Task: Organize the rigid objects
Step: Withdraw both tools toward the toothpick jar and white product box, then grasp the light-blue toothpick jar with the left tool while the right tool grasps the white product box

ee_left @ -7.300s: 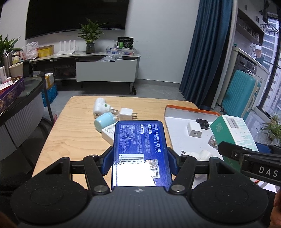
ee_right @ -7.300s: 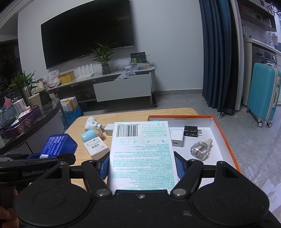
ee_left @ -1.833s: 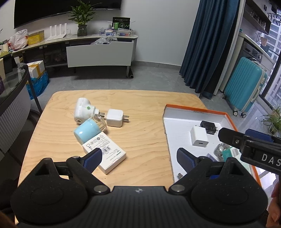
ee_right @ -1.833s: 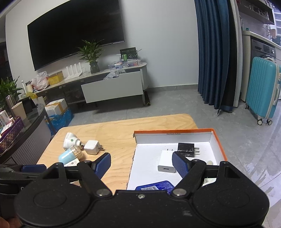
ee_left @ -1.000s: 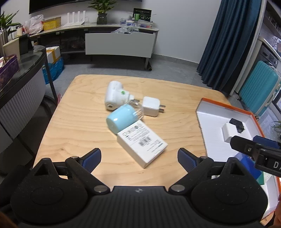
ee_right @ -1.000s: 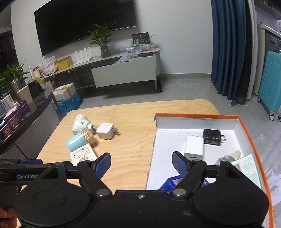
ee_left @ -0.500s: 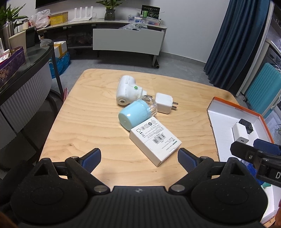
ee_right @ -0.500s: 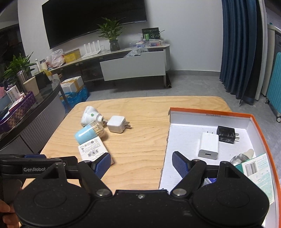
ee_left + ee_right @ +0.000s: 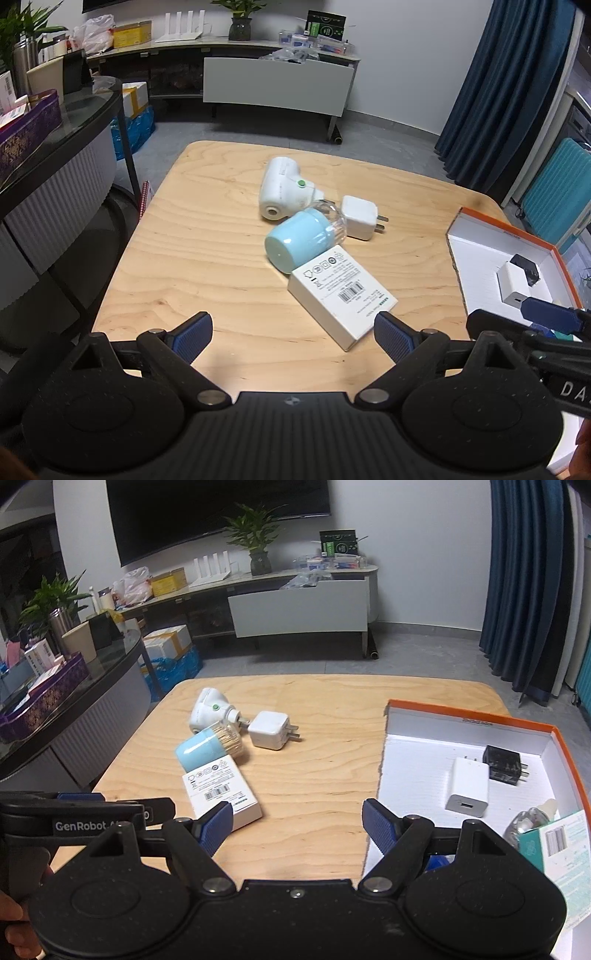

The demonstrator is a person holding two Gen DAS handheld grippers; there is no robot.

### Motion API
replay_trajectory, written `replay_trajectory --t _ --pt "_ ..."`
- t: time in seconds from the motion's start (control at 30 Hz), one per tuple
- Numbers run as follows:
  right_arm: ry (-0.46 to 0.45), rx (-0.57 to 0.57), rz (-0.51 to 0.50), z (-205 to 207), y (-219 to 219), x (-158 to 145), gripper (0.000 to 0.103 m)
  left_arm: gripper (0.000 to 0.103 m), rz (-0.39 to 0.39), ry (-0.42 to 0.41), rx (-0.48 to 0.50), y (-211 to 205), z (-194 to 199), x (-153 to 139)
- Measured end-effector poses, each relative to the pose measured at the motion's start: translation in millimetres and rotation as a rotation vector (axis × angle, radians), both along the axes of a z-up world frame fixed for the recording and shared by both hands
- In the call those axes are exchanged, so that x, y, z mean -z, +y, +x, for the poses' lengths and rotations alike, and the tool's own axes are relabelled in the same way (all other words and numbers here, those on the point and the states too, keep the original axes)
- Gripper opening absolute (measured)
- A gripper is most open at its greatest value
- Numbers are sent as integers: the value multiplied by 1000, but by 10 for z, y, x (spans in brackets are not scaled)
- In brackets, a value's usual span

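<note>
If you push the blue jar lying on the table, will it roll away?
Probably a little. The blue jar is round and lies on its side, so it could roll. The white box and the white plug sit right against it and may stop it. It looks light.

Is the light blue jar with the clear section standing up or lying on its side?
Lying on its side. The light blue jar rests on the wooden table, its round flat end facing sideways toward the camera.
</note>
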State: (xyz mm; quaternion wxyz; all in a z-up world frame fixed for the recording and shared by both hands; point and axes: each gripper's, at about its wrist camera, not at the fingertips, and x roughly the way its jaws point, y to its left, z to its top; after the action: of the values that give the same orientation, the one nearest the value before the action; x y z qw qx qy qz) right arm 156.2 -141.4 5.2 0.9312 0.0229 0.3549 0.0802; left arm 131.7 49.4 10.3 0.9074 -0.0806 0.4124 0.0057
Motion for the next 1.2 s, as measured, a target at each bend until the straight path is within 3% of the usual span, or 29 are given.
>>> replay_trajectory --t 0.63,0.77,0.9,0.97,1.03,1.2 --pt "92 -257 -79 602 622 352 92 97 1 12 -105 537 27 84" --pt "117 -279 -134 767 789 477 92 97 -2 16 -119 645 55 105" --pt "140 -265 -135 906 860 594 92 98 -13 12 -111 685 115 117" --pt "156 -236 -133 937 848 645 86 98 -16 4 -96 664 151 121" --pt "142 -154 -121 898 769 623 71 99 -13 -6 -77 624 198 126" --pt "170 46 -56 769 390 593 71 100 3 -39 9 463 362 148"
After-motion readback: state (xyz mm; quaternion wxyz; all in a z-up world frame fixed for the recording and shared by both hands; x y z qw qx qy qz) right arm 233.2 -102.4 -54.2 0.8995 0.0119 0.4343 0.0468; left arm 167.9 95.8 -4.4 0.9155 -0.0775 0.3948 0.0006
